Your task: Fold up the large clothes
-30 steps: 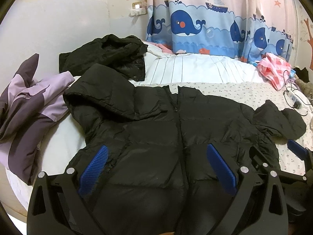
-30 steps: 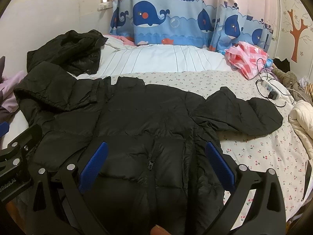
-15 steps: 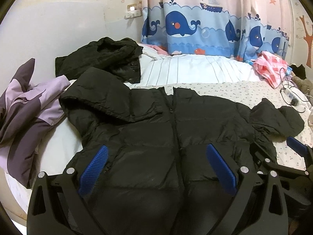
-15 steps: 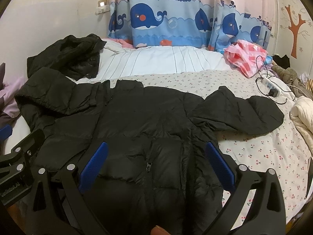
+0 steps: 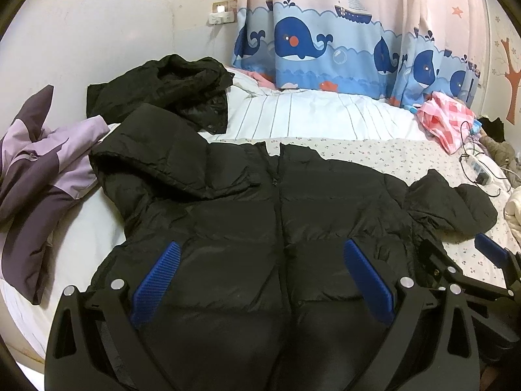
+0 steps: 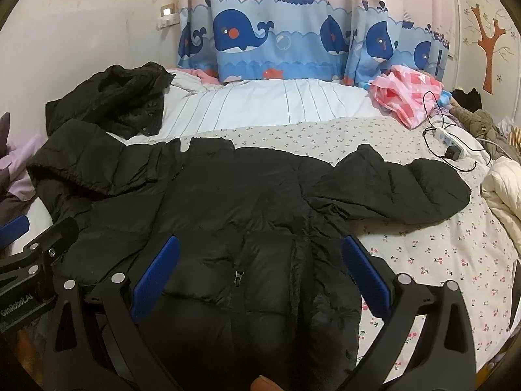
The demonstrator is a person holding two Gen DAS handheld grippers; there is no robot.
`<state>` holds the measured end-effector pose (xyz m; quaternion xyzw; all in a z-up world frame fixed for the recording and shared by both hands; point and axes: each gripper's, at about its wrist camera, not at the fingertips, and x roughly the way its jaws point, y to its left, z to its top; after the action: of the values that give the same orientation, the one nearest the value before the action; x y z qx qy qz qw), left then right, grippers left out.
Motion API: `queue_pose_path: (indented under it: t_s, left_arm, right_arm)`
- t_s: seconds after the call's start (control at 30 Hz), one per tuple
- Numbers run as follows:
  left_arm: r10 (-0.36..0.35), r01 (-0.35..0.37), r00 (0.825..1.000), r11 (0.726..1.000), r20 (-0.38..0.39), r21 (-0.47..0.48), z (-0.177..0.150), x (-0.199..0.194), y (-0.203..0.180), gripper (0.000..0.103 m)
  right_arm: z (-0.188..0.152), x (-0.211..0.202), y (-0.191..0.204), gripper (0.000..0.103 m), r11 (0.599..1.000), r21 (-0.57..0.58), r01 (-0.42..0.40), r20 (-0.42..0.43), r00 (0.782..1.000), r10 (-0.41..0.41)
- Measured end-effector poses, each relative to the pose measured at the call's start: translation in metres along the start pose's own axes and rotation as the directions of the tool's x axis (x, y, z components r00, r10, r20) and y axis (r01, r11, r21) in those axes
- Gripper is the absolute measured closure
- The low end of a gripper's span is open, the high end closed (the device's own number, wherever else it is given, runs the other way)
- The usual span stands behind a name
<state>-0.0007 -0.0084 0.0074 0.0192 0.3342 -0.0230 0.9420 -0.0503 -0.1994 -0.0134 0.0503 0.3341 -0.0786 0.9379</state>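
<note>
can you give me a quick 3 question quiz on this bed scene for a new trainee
1. True or false: the left gripper is clamped on the black puffer jacket.
2. Which sleeve lies spread out to the side on the floral sheet: A) the one on the right gripper side, B) the other?
3. Fill in: the pink checked cloth lies near the ____ curtain.

Key: 1 false, both grippers are open above it; 2 A; 3 whale.
</note>
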Motion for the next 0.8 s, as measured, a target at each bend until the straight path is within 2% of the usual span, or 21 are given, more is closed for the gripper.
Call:
queue_pose_path:
  t_s: [0.53,0.8]
  left_arm:
    - [0.043,-0.043,0.999,0.999,0.022,0.012,0.003,0.000,-0.004,0.006]
    - [0.046,-0.046,0.999,0.999,0.023,0.019,0.003,0.002,-0.004,0.006]
  right_arm:
    - [-0.003,-0.004,-0.012,0.007,1.000,0.001,0.004,0.001,1.000,-0.004]
    - [-0.005,-0.007,-0.031,0.007,1.000,0.006,0.003,0.002,1.000,-0.003]
